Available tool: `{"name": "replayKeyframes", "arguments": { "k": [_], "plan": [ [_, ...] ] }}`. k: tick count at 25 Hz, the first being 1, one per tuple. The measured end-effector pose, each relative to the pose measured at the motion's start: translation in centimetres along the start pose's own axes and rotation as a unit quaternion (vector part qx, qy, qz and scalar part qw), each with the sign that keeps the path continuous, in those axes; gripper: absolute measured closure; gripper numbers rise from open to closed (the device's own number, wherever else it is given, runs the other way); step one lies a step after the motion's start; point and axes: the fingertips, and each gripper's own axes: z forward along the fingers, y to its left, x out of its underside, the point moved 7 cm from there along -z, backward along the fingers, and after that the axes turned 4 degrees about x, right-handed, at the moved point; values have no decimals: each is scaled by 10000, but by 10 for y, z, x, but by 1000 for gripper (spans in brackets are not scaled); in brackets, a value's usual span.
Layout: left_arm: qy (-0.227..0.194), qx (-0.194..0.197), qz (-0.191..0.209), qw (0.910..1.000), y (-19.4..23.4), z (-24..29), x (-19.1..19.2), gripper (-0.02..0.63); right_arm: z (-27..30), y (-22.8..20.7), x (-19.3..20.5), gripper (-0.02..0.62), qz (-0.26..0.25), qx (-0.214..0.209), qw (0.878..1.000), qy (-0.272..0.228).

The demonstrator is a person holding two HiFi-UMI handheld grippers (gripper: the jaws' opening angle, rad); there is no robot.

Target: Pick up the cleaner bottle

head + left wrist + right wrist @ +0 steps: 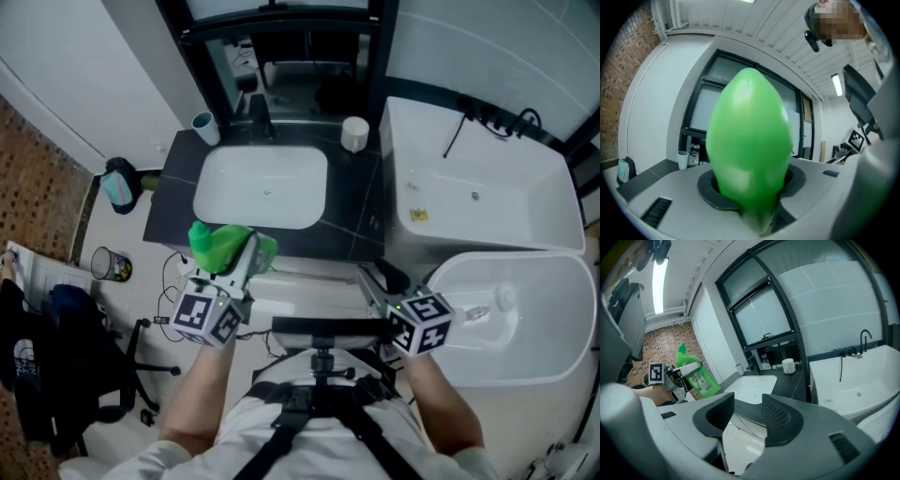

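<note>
The grey plastic left gripper [239, 258] and right gripper [373, 281] bore black-and-white marker cubes [208, 317]; black harness straps [286, 431] crossed a white top [234, 429].

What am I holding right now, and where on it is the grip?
The left gripper is shut on the green cleaner bottle, with its jaws across the body below the neck. The right gripper holds nothing.
</note>
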Motion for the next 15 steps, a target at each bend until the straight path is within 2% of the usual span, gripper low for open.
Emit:
{"name": "replayKeyframes", "arguments": {
  "k": [15],
  "plan": [
    [-10,-50,-11,10000,24,-46,-3,442,9,41,6,411,-92,-20,10000,17]
  ]
}}
